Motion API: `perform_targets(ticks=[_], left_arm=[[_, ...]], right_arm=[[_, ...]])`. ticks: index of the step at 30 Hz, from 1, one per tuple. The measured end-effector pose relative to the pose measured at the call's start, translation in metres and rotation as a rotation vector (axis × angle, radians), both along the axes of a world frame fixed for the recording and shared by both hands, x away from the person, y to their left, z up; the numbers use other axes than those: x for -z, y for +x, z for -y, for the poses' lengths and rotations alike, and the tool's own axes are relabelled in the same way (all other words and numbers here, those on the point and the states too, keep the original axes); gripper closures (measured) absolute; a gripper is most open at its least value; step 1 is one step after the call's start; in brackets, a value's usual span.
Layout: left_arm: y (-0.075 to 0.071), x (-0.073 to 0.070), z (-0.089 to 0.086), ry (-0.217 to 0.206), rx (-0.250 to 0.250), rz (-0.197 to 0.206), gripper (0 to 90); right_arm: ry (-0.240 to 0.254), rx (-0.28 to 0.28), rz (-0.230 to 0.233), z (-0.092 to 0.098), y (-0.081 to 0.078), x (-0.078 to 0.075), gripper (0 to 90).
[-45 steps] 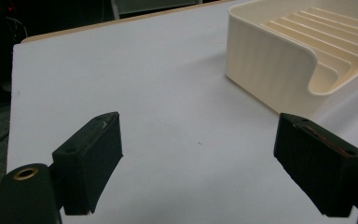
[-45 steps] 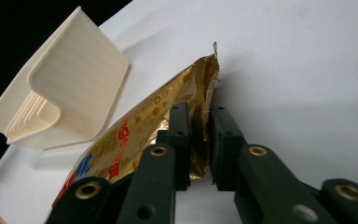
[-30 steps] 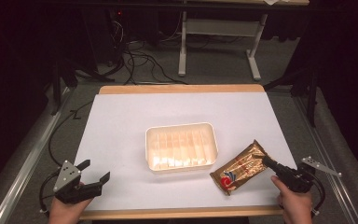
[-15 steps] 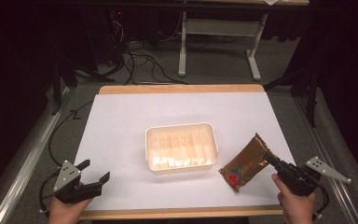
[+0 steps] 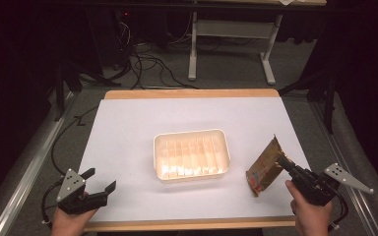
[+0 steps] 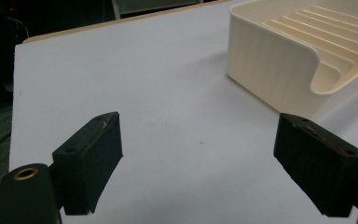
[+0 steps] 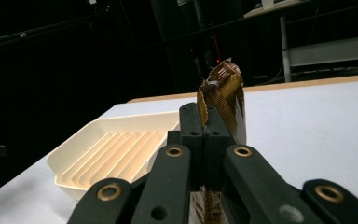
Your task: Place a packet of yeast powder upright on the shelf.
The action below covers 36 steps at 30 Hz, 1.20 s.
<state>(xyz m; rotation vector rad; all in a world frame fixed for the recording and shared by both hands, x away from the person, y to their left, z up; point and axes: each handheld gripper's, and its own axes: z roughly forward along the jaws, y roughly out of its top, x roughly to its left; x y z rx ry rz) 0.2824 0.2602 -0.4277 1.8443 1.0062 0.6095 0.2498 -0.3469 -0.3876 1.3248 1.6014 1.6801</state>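
Dark floor, loose cables and the legs of another bench surround the desk [image 5: 128, 128], whose white top is edged in pale wood. Near the middle of it sits a cream ribbed tray [image 5: 191, 155], open side up.

From the tray, the brown and gold snack wrapper [image 5: 265, 166] hangs at about four o'clock, lifted off the desk and tilted, its upper end leaning toward one o'clock and its lower end, with a red patch, toward seven. The right gripper [image 5: 284, 163] has it: the fingers are pressed together on the wrapper's right edge, about halfway along its length. In the right gripper view the two black fingers [image 7: 191, 126] meet with the foil pinched between them, the crumpled top of the packet [image 7: 222, 100] rising above their tips and more of it showing below, between the linkage bars. The right hand [image 5: 310, 214] comes in from the bottom edge of the desk at five o'clock, the gripper body slanting up and toward ten o'clock, its grey plate out to the right.

At seven o'clock from the tray, well apart from it, the left gripper [image 5: 101, 179] hovers low over the desk's near left corner, pointing toward two o'clock. Its fingers [image 6: 91, 158] stand wide apart with only bare desk between them, and the tray's near corner [image 6: 279, 70] lies beyond its right finger. The left hand [image 5: 71, 221] grips it from the bottom edge.
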Motion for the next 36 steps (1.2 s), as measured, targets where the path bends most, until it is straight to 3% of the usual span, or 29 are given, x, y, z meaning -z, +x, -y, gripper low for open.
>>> perform_targets(ticks=[12, 22, 36], left_arm=[[-0.001, 0.0, -0.002, -0.002, -0.008, 0.004, 15.8], [-0.001, -0.001, -0.003, -0.01, -0.009, 0.008, 15.8], [-0.001, -0.001, -0.003, -0.006, -0.008, 0.01, 15.8]], right_arm=[[-0.047, 0.017, 0.059, -0.013, 0.004, -0.019, 90.0], [-0.046, 0.015, 0.094, -0.03, 0.012, -0.04, 90.0], [-0.039, -0.006, 0.178, -0.052, 0.015, -0.079, 90.0]])
